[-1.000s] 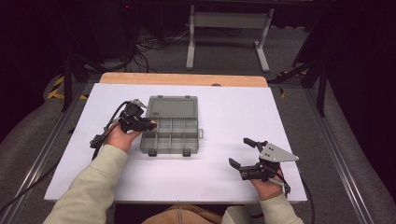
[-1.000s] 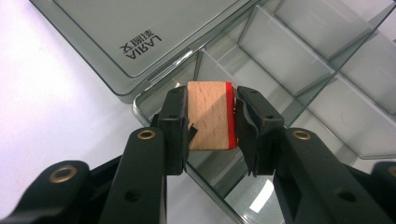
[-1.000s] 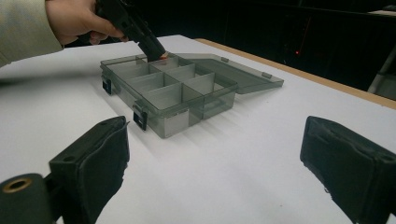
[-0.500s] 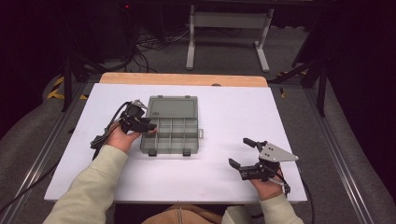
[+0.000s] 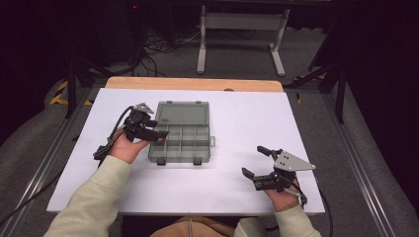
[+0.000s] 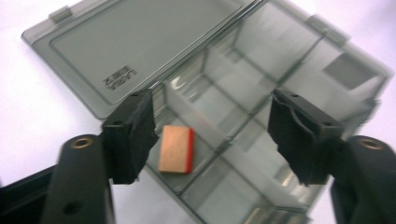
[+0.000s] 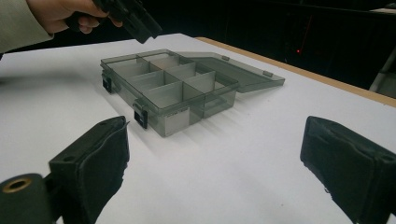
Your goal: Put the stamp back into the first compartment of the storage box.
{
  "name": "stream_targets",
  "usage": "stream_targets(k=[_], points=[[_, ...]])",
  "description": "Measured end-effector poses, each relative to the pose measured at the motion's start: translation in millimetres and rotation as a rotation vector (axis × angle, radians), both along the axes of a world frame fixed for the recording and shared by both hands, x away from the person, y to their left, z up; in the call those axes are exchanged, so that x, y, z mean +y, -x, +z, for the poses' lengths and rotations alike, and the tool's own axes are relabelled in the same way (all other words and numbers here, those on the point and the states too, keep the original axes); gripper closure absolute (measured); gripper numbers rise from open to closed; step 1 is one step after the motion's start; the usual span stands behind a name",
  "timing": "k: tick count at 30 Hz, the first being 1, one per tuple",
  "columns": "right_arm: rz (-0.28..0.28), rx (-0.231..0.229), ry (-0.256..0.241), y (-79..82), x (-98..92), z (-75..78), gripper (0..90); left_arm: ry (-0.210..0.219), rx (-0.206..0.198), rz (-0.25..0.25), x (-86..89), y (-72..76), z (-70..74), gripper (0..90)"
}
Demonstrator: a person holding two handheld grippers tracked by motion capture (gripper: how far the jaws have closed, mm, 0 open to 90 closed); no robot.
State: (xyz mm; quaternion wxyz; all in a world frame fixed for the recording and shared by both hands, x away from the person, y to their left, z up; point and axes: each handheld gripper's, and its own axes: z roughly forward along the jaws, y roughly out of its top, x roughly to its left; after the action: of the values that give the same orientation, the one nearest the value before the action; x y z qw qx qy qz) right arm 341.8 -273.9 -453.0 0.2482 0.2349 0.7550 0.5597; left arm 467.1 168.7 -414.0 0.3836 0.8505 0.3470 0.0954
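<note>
Over the near-left corner of an open, smoke-grey transparent plastic compartment box (image 5: 181, 139), the left gripper (image 6: 210, 133) hovered with jaws spread, empty. Directly below lay a small tan block with a red edge (image 6: 176, 150). Well apart, the right gripper (image 5: 257, 163) rested open.

White table (image 5: 232, 123); open compartment box (image 5: 180, 132) on it.

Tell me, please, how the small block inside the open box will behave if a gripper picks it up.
The block looks flat-sided and rigid, tan with a red edge, so it probably will not roll or bend. It seems light for its size. It lies close to the compartment walls of the box, so the open left gripper above it may find little room for its jaws.
</note>
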Motion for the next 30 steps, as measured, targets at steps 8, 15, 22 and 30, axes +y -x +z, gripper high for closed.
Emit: stream_targets(k=[8,15,22,30], points=[[-0.001,0.002,0.001,-0.4,0.1,-0.3,8.5,0.03,-0.04,-0.033,-2.8,20.4,13.5,15.3],[-0.004,0.007,0.0,-1.0,-0.5,-0.9,8.5,0.032,-0.077,-0.062,-5.3,39.6,19.4,4.9],[-0.004,0.006,-0.005,-0.8,-0.5,-0.8,8.4,0.085,-0.113,-0.079,0.2,54.2,21.9,1.8],[-0.005,0.005,-0.005,-0.6,-0.8,-0.7,8.4,0.16,-0.198,-0.107,10.1,74.5,21.0,1.5]])
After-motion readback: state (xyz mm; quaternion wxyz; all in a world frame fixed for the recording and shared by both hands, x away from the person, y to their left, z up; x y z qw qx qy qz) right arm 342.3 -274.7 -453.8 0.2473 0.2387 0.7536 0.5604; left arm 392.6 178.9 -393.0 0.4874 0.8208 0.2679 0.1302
